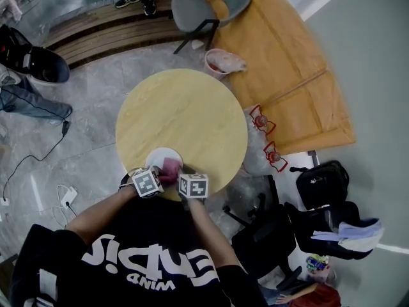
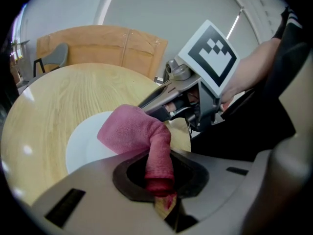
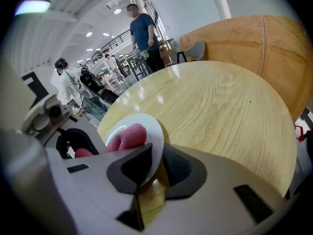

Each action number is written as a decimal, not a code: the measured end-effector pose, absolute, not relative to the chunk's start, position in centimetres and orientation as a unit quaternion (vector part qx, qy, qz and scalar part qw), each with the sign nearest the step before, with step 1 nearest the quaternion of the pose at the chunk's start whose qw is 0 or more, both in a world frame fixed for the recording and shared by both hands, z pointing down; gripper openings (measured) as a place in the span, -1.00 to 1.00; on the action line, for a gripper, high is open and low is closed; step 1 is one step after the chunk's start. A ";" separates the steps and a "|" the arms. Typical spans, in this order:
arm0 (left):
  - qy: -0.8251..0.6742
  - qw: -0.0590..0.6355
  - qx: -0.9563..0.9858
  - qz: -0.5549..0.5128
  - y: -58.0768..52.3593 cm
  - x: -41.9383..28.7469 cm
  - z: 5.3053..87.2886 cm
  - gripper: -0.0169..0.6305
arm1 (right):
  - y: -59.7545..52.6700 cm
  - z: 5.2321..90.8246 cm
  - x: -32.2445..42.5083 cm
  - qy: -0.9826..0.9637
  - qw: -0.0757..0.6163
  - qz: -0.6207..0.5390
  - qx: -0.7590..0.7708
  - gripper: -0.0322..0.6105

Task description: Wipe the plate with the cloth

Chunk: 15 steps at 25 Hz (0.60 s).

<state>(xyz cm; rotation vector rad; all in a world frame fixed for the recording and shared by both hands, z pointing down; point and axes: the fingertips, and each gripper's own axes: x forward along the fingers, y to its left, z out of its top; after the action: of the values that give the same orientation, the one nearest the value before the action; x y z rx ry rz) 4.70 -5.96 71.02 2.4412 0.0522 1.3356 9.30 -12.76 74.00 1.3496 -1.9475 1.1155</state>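
A white plate [image 1: 160,156] lies near the front edge of the round wooden table [image 1: 192,114]. My right gripper [image 3: 155,166] is shut on the plate's rim [image 3: 155,146], one jaw above and one below it. My left gripper [image 2: 159,177] is shut on a pink cloth [image 2: 134,129], whose free end rests bunched on the plate [image 2: 83,148]. In the head view the cloth [image 1: 171,168] shows between the two marker cubes, my left gripper [image 1: 153,179] at its left and my right gripper [image 1: 185,183] at its right. The right gripper's body [image 2: 195,94] sits just beyond the cloth in the left gripper view.
A grey chair [image 1: 204,8] and a pink basin [image 1: 223,61] stand beyond the table on the floor. Dark bags and a chair [image 1: 307,203] crowd the right side. Cables [image 1: 38,171] lie on the floor at left. People stand far off [image 3: 144,33].
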 end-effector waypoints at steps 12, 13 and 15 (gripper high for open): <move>-0.017 0.181 0.864 0.470 -7.0 3.0 71.7 -0.80 | -12.7 74.1 9.2 -0.722 0.256 0.410 0.495 -0.64; -0.018 0.184 0.863 0.470 -7.0 2.8 71.6 -0.80 | -12.7 74.1 9.2 -0.722 0.255 0.410 0.495 -0.64; -0.023 0.185 0.863 0.470 -7.1 2.5 71.7 -0.80 | -12.7 74.1 9.2 -0.722 0.254 0.412 0.494 -0.64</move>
<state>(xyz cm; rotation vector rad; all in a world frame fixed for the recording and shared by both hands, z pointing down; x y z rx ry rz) 2.53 -7.08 71.74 2.4313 -0.0635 1.3254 9.16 -12.70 74.08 1.3432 -1.9622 1.1185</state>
